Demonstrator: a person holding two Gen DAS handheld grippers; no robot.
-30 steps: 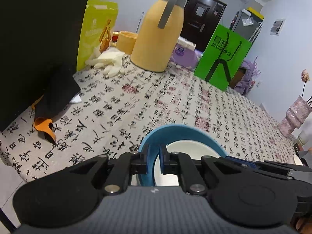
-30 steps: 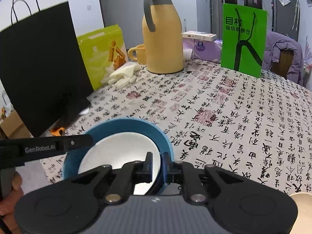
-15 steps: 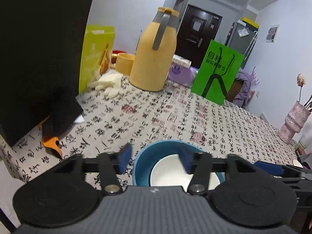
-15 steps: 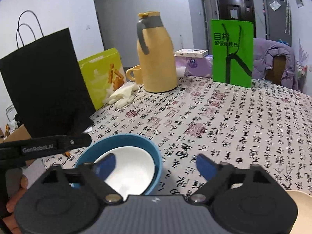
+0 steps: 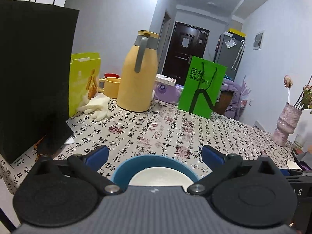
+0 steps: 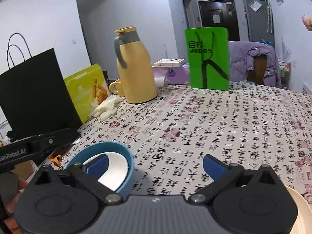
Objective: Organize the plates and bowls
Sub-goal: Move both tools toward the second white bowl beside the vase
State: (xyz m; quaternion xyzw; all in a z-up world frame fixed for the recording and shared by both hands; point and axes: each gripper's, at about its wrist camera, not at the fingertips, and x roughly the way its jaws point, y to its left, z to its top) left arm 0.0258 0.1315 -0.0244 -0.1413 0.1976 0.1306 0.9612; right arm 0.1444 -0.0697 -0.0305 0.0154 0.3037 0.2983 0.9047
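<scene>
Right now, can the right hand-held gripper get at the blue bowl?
Probably yes. The right hand-held gripper is open, with the blue bowl just ahead at its left finger and nothing between them.

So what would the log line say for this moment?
left gripper: open | right gripper: open | blue bowl: on tablecloth, white bowl nested inside | held: nothing
</scene>
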